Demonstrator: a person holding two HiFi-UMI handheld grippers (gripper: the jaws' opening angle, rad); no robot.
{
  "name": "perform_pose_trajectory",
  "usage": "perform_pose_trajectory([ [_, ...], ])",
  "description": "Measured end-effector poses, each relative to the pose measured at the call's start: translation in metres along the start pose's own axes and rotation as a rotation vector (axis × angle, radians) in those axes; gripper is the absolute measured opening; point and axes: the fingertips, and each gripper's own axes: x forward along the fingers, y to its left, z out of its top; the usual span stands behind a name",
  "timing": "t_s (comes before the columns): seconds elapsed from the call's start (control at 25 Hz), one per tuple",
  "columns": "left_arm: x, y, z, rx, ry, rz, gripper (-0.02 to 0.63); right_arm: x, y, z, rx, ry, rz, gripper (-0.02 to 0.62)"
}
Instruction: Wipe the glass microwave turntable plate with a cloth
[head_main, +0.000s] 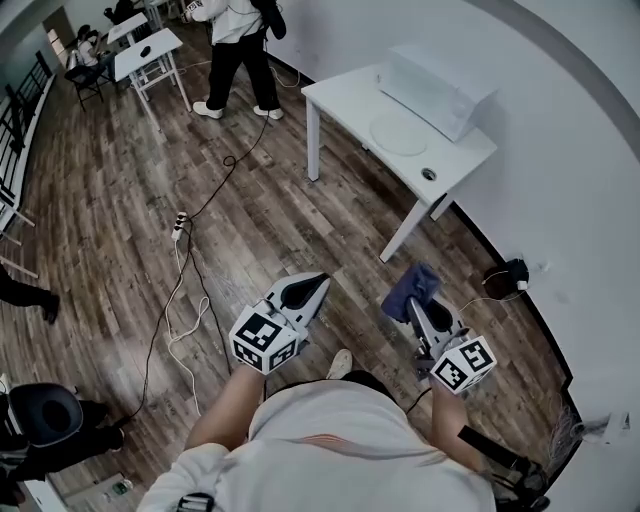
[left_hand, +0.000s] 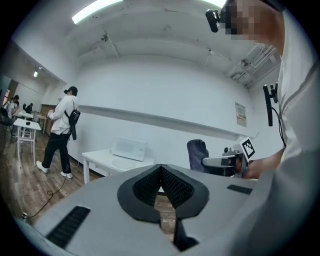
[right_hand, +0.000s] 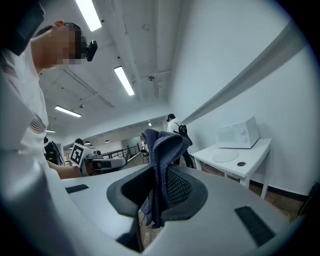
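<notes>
Floor (head_main: 110, 200): wood planks, on which the bench is stood; cables are trailed across it short of the bench.
Bench (head_main: 345, 98): white, set against the pale wall.
Bystander (head_main: 236, 40): seen standing just beyond the far end of the bench, back turned.
Microwave (head_main: 437, 88): white, placed on the bench along its wall side.
Glass turntable plate (head_main: 398, 133): laid flat on the bench top, just in front of the microwave; it is touched by neither tool.
Left tool (head_main: 320, 282): held well short of the bench, over the floor; the jaws are closed tip to tip and nothing is gripped.
Right tool (head_main: 415, 300): held short of the bench, beside the left tool; the jaws are clamped on the cloth.
Cloth (right_hand: 162, 150): dark blue, folded, pinched between the right tool's jaws and projecting past their tips; kept well apart from the bench.
Small dark ring (head_main: 429, 173): set on the bench top near its corner, beside the plate.
</notes>
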Motion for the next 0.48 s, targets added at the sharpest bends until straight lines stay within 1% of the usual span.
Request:
perform_pose_trajectory([
  [0.16,0.046,0.005,0.010,0.011,-0.007,0.025,0.011,0.005,-0.047,0.016,-0.002,-0.008,0.008,0.061],
  [0.28,0.074,0.007,0.014,0.017,0.003,0.028,0.011,0.009,-0.078,0.022,0.008,-0.008,0.012,0.061],
  [0.48,0.106,0.014,0.017,0.031,0.030,0.034,0.011,0.017,-0.107,0.023,0.036,-0.017,0.017,0.061],
])
